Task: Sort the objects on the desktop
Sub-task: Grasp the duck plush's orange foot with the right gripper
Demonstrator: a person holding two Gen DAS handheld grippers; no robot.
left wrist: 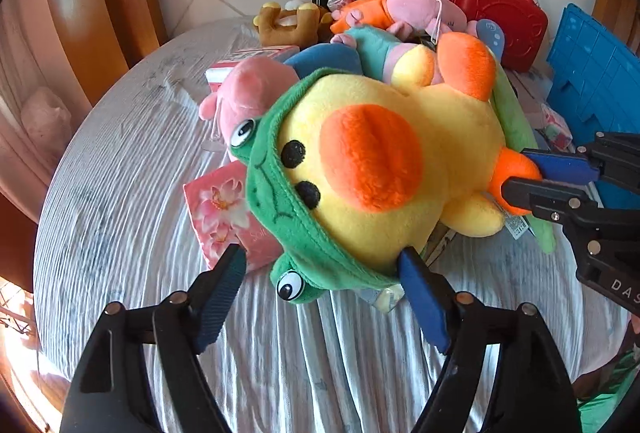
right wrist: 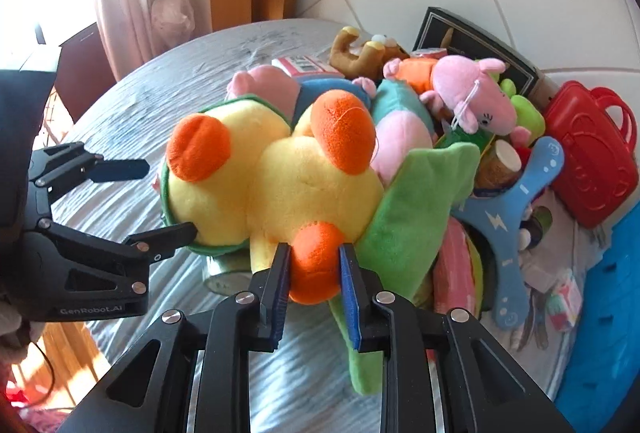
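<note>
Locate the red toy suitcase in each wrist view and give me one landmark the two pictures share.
Left wrist: the red toy suitcase sits at the upper right, behind the plush pile, left of the blue crate.
Right wrist: the suitcase is at the far right, mid-height, above the blue crate.
Shared landmark: the pink pig plush lies just left of the suitcase in both.

We see duck plush (left wrist: 384, 169) foremost on table (left wrist: 120, 193), toy pile behind it, suitcase toy (left wrist: 500, 13) rearmost, tissue pack (left wrist: 224, 209) left.
</note>
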